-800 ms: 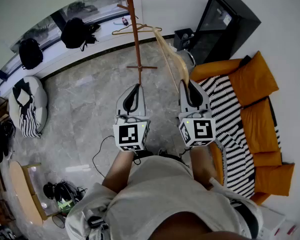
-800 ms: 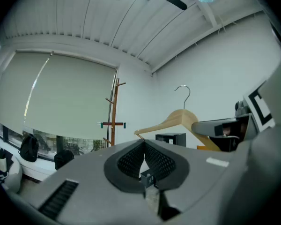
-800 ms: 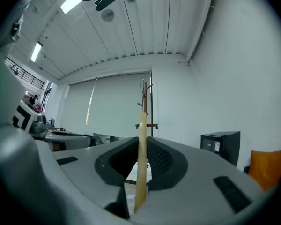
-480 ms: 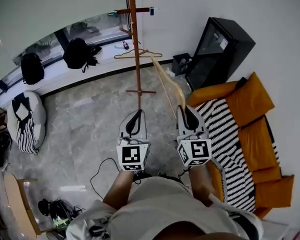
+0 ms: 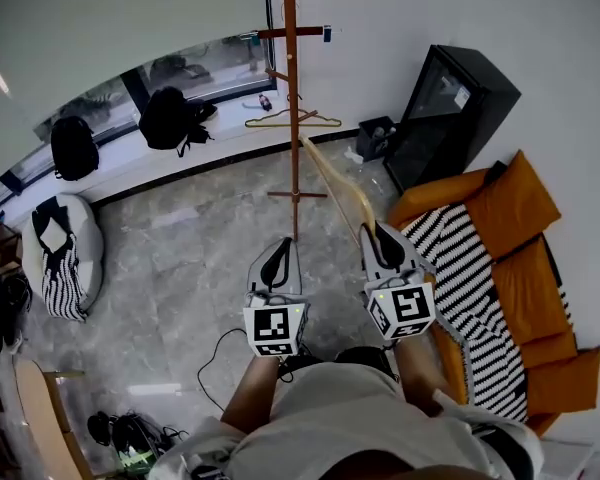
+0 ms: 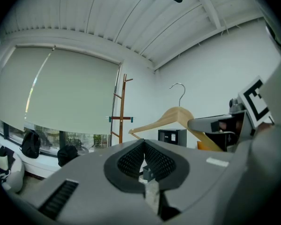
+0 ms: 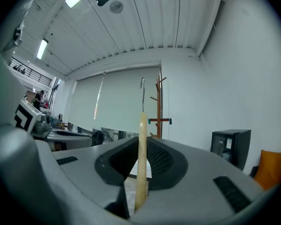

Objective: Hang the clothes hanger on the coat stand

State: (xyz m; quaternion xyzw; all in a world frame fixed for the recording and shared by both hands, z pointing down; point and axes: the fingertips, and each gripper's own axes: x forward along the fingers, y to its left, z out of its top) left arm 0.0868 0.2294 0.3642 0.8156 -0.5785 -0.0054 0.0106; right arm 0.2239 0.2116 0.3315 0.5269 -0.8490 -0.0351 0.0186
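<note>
A light wooden clothes hanger [image 5: 338,181] with a metal hook [image 6: 178,92] sticks up and away from my right gripper [image 5: 383,236], which is shut on its lower part. In the right gripper view the hanger [image 7: 142,158] stands edge-on between the pads. The brown wooden coat stand [image 5: 292,98] rises ahead in the middle, also visible as the coat stand [image 7: 158,107] beyond the hanger. Another hanger [image 5: 292,120] hangs on one of its pegs. My left gripper [image 5: 278,259] is shut and empty, level with the right one.
A black cabinet [image 5: 443,113] stands right of the stand. An orange sofa with a striped cover [image 5: 490,268] lies to the right. Black bags [image 5: 175,118] sit on the window ledge, a beanbag [image 5: 63,253] at left. Cables [image 5: 215,353] lie on the marble floor.
Both grippers have come lower in the head view as the view tilted up. The coat stand shows taller and nearer the middle. The hanger stays in the right gripper.
</note>
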